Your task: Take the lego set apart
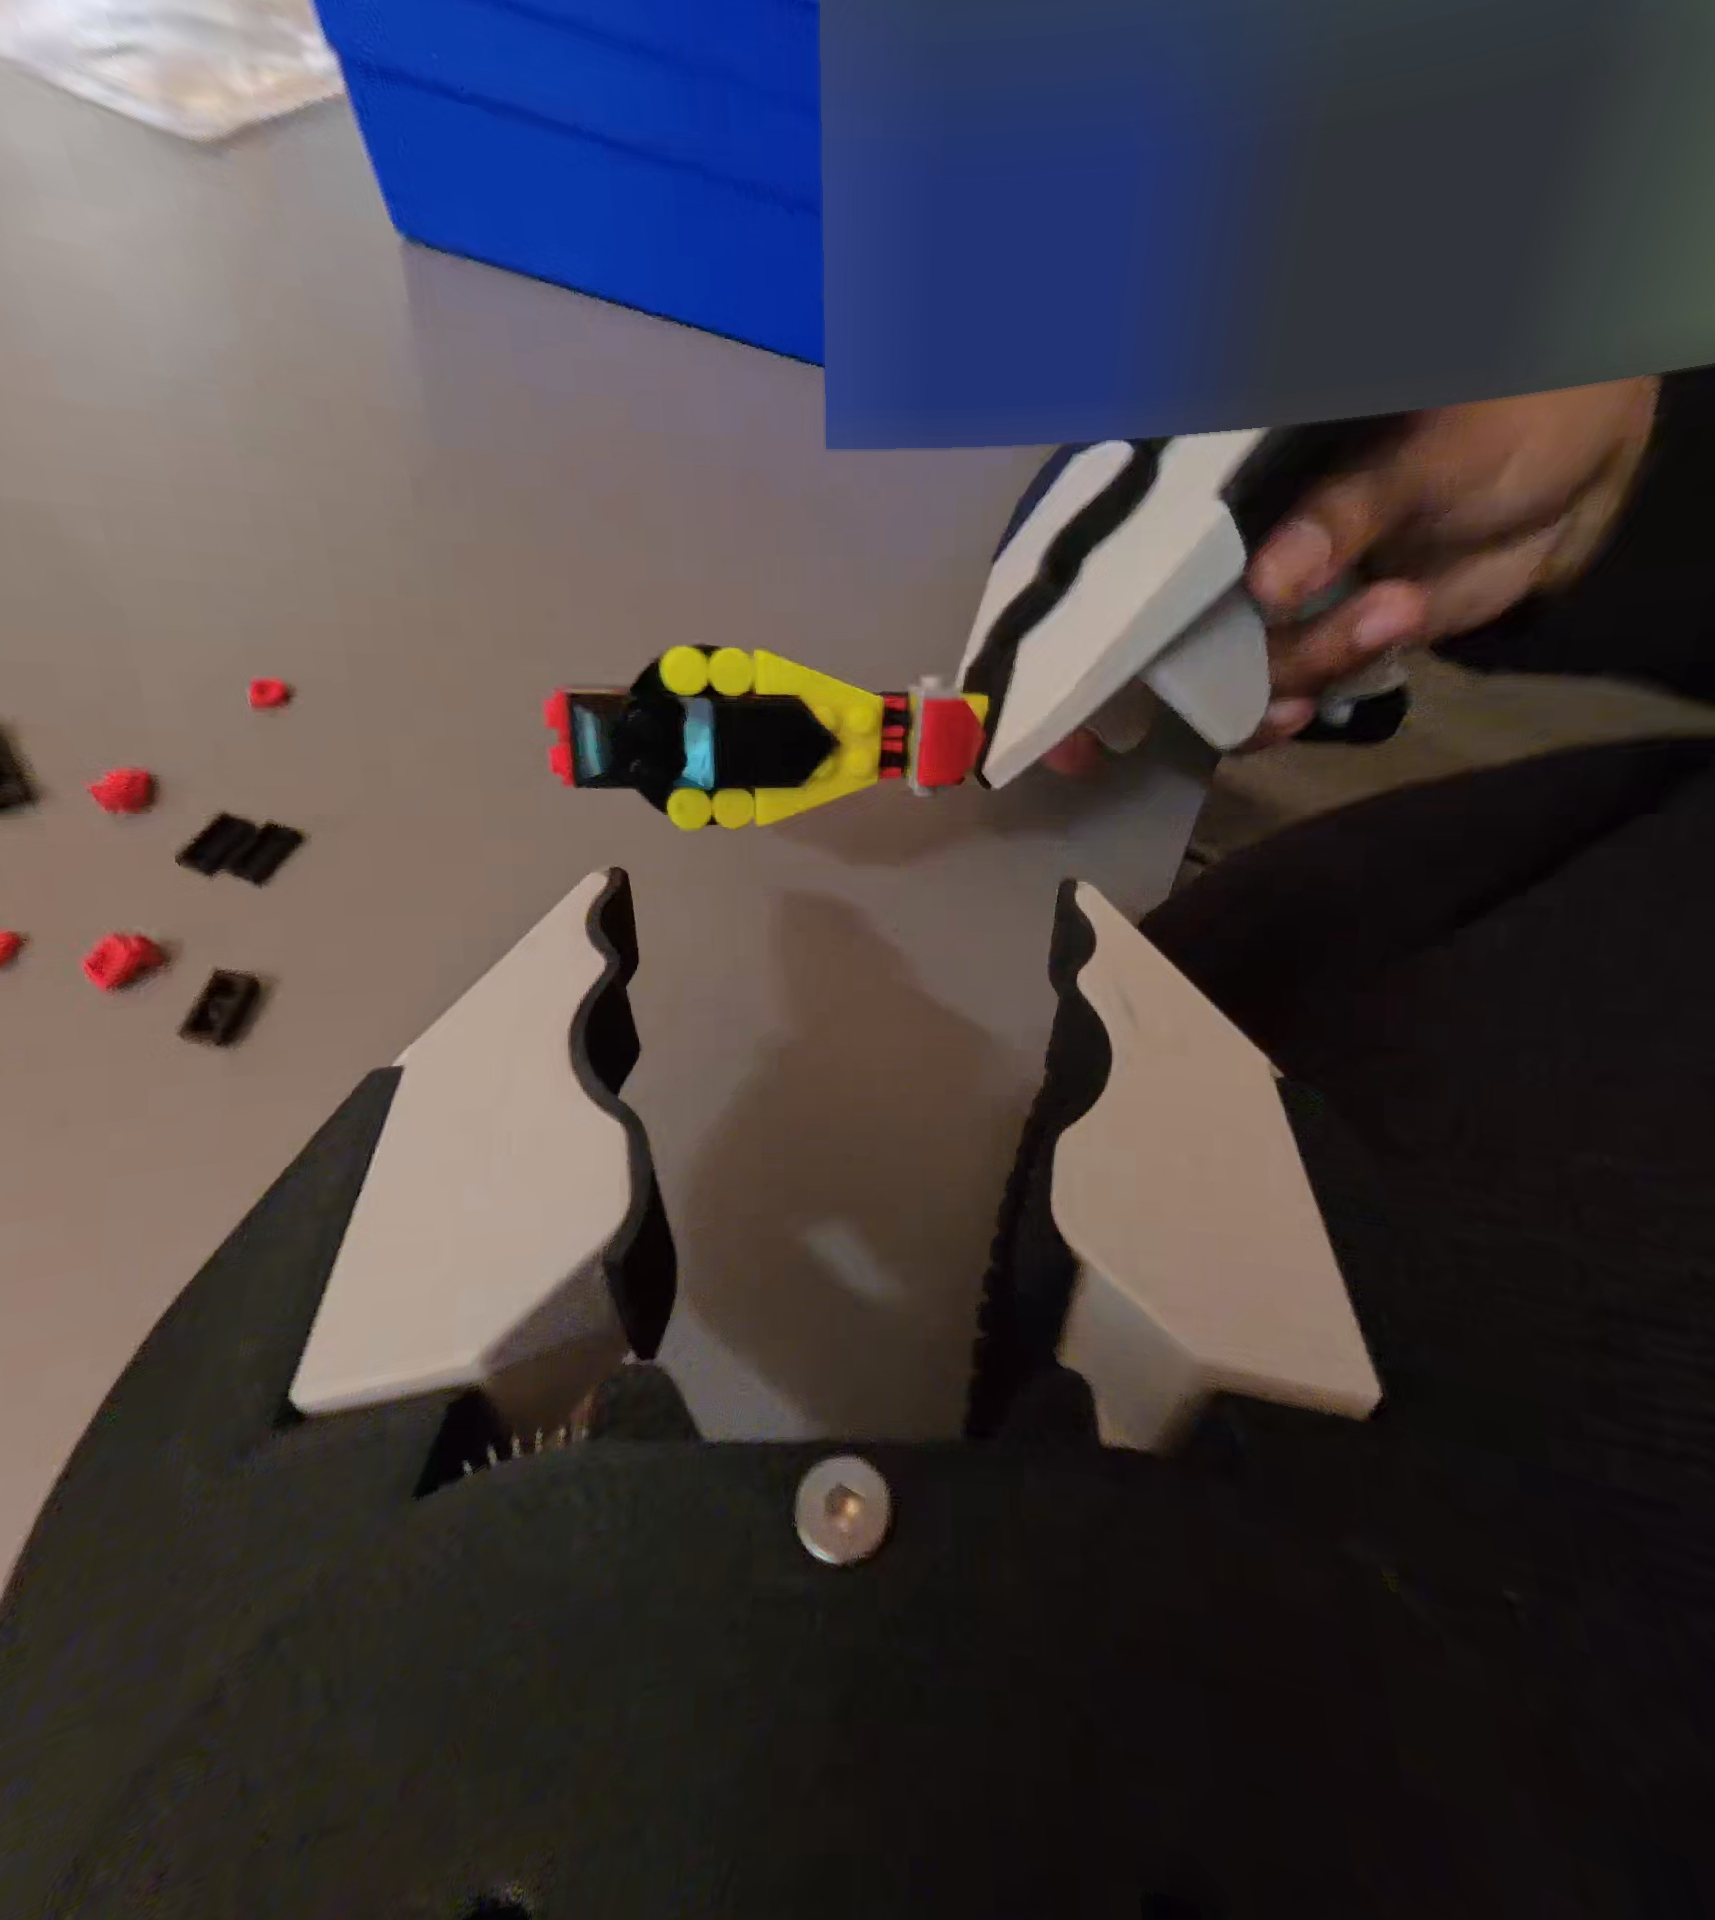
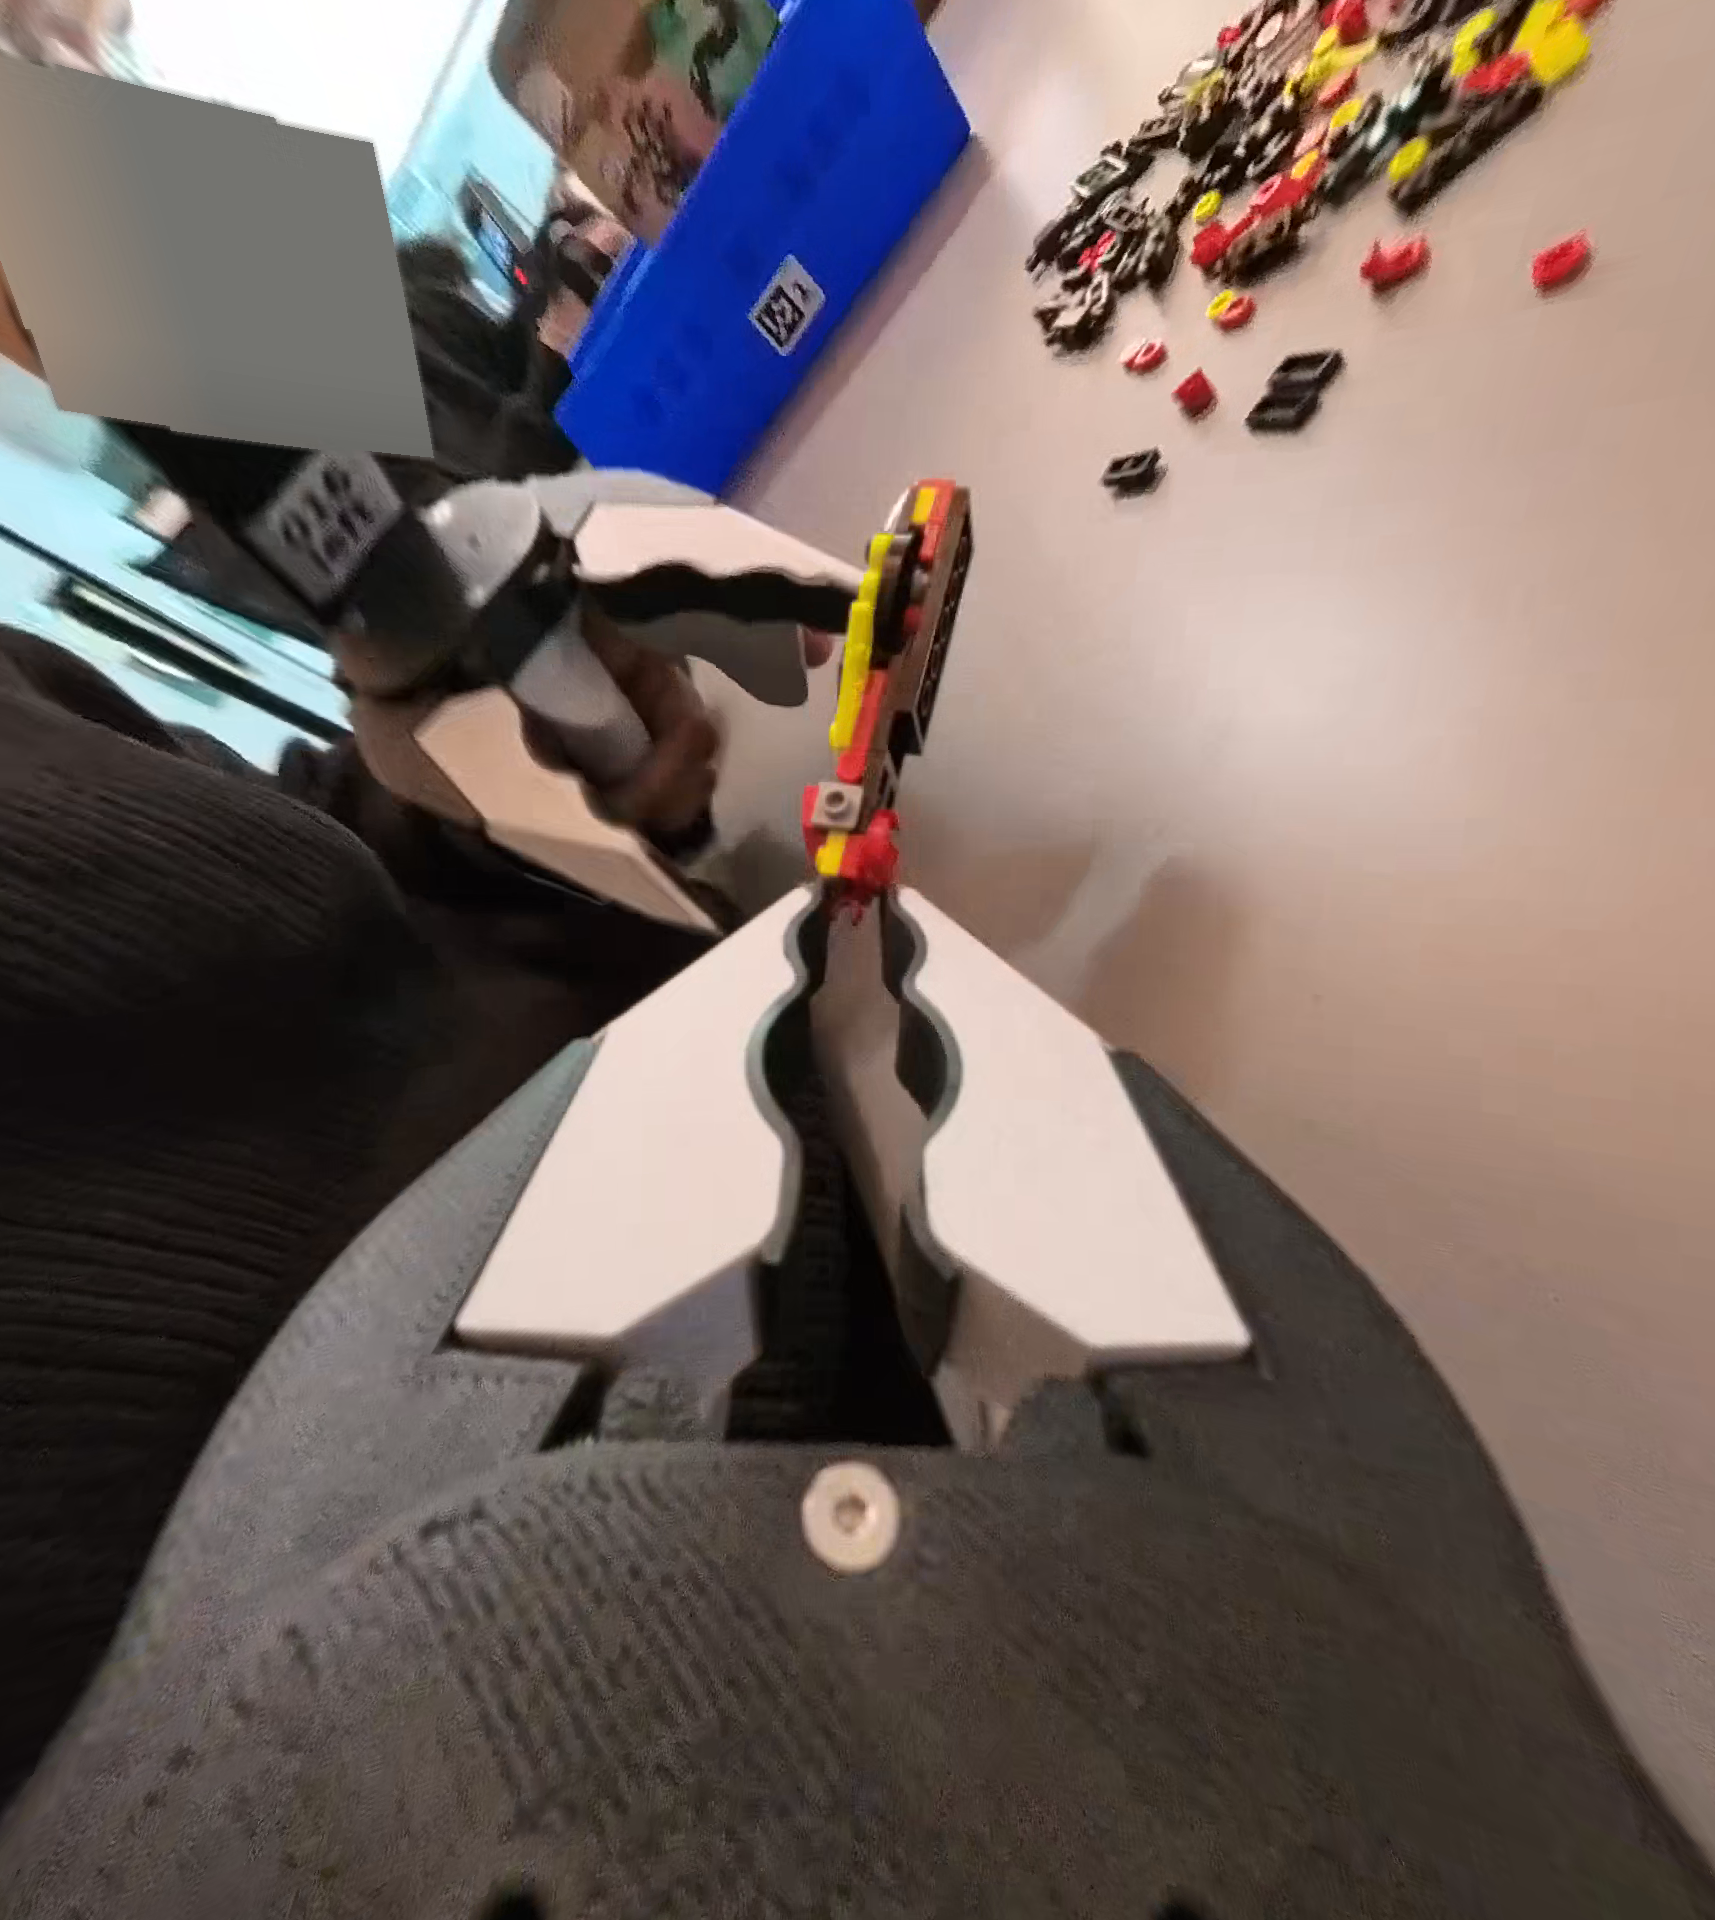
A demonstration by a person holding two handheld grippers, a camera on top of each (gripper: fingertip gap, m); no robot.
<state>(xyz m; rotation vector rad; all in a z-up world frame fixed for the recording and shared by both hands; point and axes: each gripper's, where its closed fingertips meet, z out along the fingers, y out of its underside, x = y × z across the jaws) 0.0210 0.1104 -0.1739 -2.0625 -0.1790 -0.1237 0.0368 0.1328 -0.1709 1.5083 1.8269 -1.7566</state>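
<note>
Yellow-black-red lego set (image 1: 749,740) pinched by right gripper (image 2: 855,902); left gripper (image 1: 837,883) agape.

Lego set (image 1: 759,740) above table (image 1: 209,468); loose pieces (image 1: 120,961) left; bin (image 1: 604,156) behind.

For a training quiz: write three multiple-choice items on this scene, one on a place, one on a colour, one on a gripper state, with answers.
1. Where is the lego model?
A. On the table
B. Held in the air by the right gripper
C. In the blue bin

2. What colour are the model's round studs?
A. Yellow
B. Green
C. White

3. How is the left gripper?
A. Shut on the model
B. Shut on a loose piece
C. Open, empty

Answers:
1 B: the right gripper pinches the model's red end above the table.
2 A: yellow studs line both sides.
3 C: its fingers stand apart with nothing between them.
</note>
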